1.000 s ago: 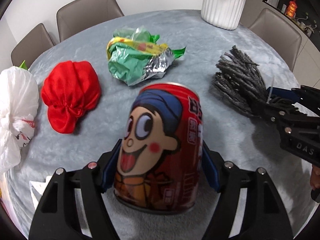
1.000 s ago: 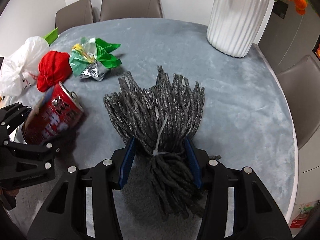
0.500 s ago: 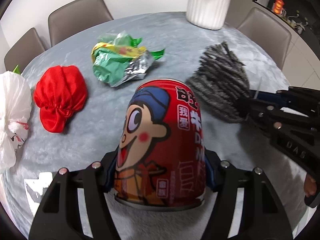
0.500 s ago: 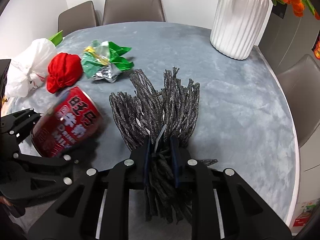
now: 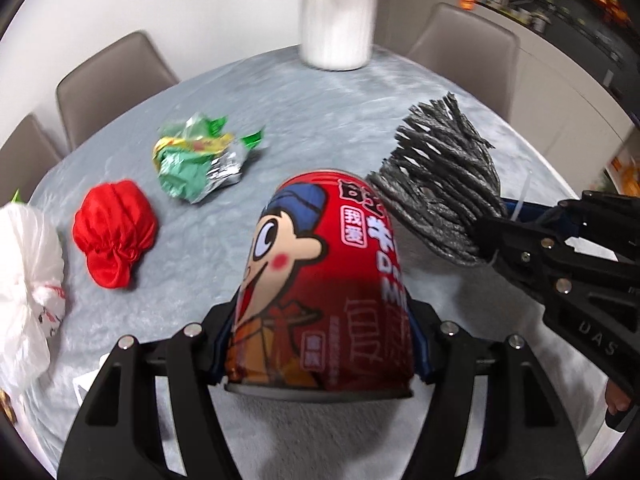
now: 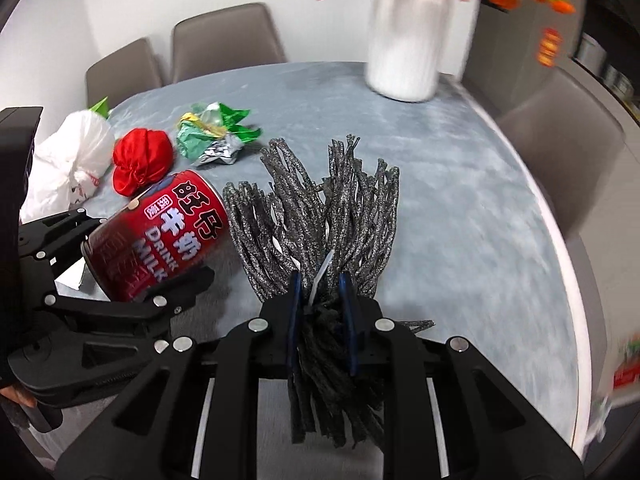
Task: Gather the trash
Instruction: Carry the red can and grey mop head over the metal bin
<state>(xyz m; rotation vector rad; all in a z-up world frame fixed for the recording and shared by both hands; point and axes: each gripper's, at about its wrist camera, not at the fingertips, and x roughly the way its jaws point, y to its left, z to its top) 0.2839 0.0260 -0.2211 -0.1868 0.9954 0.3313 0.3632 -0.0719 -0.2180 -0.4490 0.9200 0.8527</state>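
My left gripper (image 5: 322, 344) is shut on a red milk-drink can (image 5: 324, 280) with a cartoon face and holds it above the grey table (image 5: 312, 104). The can (image 6: 160, 232) also shows in the right wrist view, tilted in the left gripper (image 6: 120, 256). My right gripper (image 6: 322, 312) is shut on a bundle of dark grey cords (image 6: 324, 220) tied with a white zip tie, lifted off the table. The bundle (image 5: 444, 184) and right gripper (image 5: 520, 224) show at right in the left wrist view.
On the table lie a crumpled green and silver wrapper (image 5: 200, 160), a red cloth pouch (image 5: 114, 232) and a white plastic bag (image 5: 28, 288). A white ribbed vase (image 6: 408, 40) with orange flowers stands at the far side. Grey chairs (image 5: 108, 80) surround the table.
Both grippers have risen and tilted up with their loads. The right gripper, open around the cord bundle a second ago, has shut on it and lifted it.
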